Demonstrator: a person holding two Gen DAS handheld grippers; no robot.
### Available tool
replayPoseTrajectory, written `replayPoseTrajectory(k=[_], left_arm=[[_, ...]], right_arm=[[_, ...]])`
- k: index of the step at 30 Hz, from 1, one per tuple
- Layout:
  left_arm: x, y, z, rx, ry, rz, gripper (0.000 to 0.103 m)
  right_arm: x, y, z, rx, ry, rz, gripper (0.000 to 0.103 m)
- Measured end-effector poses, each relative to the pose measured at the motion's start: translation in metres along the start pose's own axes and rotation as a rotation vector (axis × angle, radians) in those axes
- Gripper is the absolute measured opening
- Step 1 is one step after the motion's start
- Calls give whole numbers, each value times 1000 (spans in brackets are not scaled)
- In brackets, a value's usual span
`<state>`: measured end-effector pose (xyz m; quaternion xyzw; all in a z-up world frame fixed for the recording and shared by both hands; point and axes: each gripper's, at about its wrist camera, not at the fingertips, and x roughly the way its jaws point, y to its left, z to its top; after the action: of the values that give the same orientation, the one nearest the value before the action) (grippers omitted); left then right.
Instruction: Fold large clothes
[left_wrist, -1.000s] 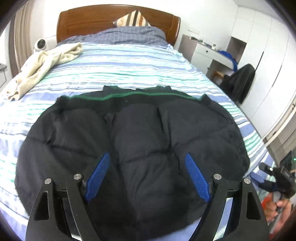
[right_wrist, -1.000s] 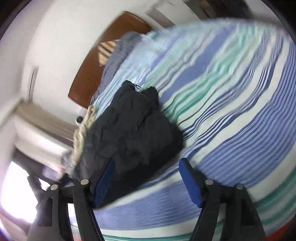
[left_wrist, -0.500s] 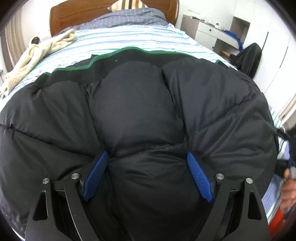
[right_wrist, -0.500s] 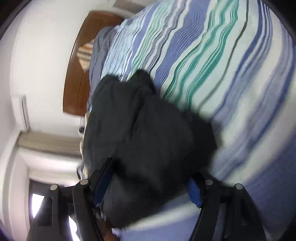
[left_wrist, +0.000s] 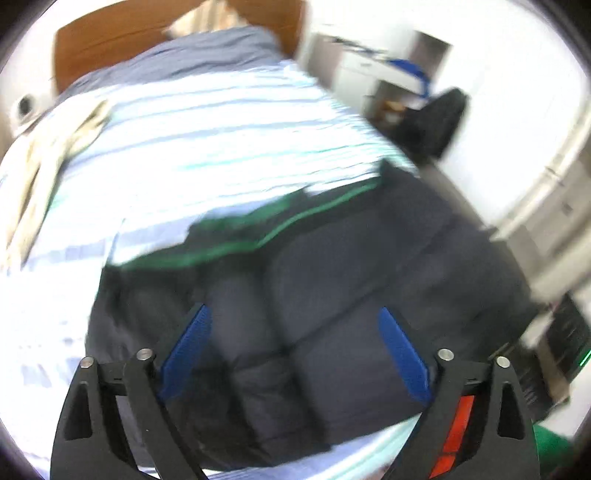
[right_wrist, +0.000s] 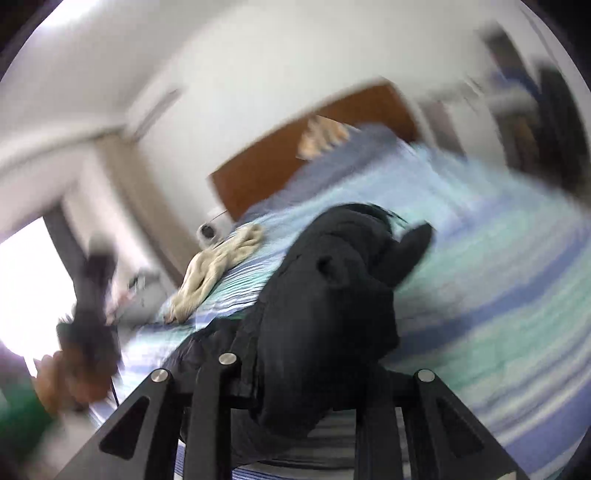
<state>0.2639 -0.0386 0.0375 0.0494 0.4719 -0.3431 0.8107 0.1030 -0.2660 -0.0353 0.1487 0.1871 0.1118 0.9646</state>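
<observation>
Closing on a bunched fold of the black jacket (right_wrist: 325, 314), right tongs (right_wrist: 295, 402); left tongs (left_wrist: 295, 354) opening wide, empty.

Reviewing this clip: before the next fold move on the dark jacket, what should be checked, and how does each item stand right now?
1. Right gripper has the jacket: ok, jaws closing with fabric bunched between them.
2. Left gripper free of fabric: ok, jaws opening, blue pads apart above the jacket.
3. Jacket on the striped bed: ok.
4. Cream towel apart from the jacket: ok.
5. Grip firm enough to lift: cannot tell, pads hidden by fabric.
6. Picture sharpness: not ok, both views blurred.
</observation>
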Motion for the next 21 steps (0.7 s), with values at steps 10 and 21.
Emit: replayPoseTrajectory(k=[10, 21], left_arm=[[-3, -45, 32, 211, 212, 65, 96], [12, 4, 18, 203, 203, 253, 48]], right_arm=[[36, 143, -21, -516, 40, 83, 25], [17, 135, -28, -439, 146, 247, 53]])
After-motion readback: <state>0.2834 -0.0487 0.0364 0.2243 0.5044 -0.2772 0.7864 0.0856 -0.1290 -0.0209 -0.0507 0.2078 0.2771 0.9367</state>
